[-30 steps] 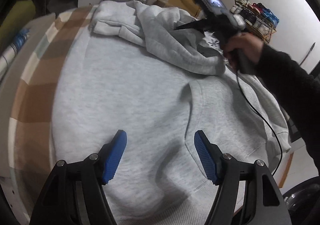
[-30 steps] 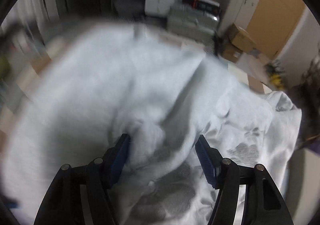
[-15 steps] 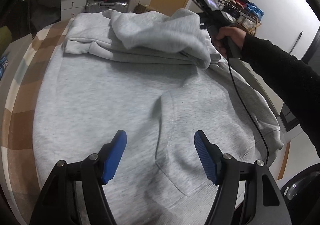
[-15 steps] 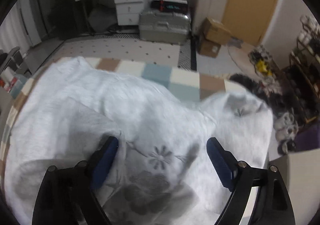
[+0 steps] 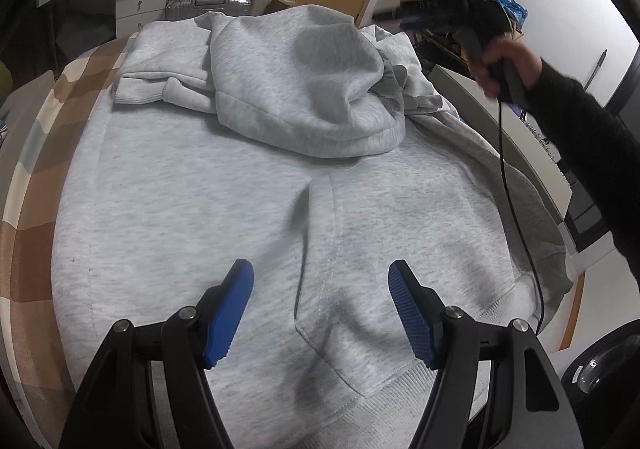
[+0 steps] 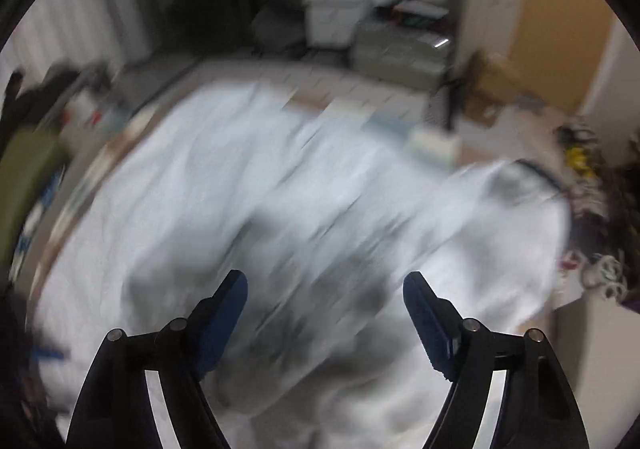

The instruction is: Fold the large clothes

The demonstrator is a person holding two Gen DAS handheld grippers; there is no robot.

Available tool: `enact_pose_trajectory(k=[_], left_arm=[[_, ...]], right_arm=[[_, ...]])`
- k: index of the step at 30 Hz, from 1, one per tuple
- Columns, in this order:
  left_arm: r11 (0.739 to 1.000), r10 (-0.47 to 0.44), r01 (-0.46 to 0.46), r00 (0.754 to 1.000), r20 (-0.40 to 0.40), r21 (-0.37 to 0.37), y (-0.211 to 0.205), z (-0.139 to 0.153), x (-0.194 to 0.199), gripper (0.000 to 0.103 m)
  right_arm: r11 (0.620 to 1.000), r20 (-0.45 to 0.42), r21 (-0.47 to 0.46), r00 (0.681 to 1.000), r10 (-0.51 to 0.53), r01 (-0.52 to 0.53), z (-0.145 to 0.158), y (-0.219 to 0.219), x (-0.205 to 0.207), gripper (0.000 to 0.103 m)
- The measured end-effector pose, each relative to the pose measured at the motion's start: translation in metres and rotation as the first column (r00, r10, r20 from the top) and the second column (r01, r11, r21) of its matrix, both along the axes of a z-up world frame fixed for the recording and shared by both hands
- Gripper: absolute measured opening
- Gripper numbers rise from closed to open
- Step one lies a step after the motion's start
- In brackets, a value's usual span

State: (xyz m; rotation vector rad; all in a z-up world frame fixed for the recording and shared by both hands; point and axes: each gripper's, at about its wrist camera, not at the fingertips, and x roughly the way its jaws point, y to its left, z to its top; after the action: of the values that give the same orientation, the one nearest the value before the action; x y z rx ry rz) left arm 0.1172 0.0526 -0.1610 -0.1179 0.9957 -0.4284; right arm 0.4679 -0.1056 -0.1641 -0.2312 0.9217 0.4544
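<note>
Grey hoodie (image 5: pixel 208 209) is laid flat on a checked-cloth table (image 5: pixel 24 217), waistband hem at the near edge, hood (image 5: pixel 304 81) and a folded-in sleeve (image 5: pixel 160 61) piled at the far edge. Long axis runs near edge to far edge, straight ahead of the left tongs (image 5: pixel 320 305).

Left tongs are spread, nothing between the pads, hovering over the kangaroo pocket (image 5: pixel 400 249) by the hem.

Right tongs (image 6: pixel 325 313) are spread too; the jaws have just been closing a little, and no cloth is seen pinched between them. Right wrist view is badly blurred; only pale fabric is made out below. In the left wrist view the right tongs (image 5: pixel 404 15) are held clear above the far right corner, beside the hood.

Judged: the hem is nearer the left hand, the right-side sleeve (image 5: pixel 536 209) draped off the right edge is nearer the right hand.
</note>
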Motion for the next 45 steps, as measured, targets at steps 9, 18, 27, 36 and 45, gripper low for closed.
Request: enact_pose_trajectory(k=[9, 18, 27, 36, 45], left_arm=[[0.998, 0.0, 0.0, 1.0, -0.003, 0.064, -0.009, -0.002, 0.001, 0.065], [0.996, 0.054, -0.054, 0.999, 0.001, 0.074, 0.001, 0.002, -0.002, 0.065], [0.959, 0.244, -0.255, 0.965, 0.094, 0.126, 0.07, 0.044, -0.031, 0.066], [0.952, 0.306, -0.303, 0.949, -0.074, 0.05, 0.118, 0.021, -0.07, 0.066], [0.982, 0.184, -0.176, 0.975, -0.121, 0.073, 0.089, 0.006, -0.095, 0.066]], right_arm=[[0.937, -0.074, -0.131, 0.939, -0.336, 0.325, -0.019, -0.033, 0.131, 0.078], [0.925, -0.119, -0.259, 0.942, -0.315, 0.277, -0.082, -0.08, 0.086, 0.049], [0.954, -0.09, 0.076, 0.955, -0.284, 0.291, 0.003, -0.115, -0.081, 0.075], [0.961, -0.245, 0.133, 0.948, -0.206, 0.243, -0.018, -0.158, -0.292, 0.075], [0.965, -0.329, 0.155, 0.932, -0.151, 0.211, -0.057, -0.17, -0.372, 0.075]])
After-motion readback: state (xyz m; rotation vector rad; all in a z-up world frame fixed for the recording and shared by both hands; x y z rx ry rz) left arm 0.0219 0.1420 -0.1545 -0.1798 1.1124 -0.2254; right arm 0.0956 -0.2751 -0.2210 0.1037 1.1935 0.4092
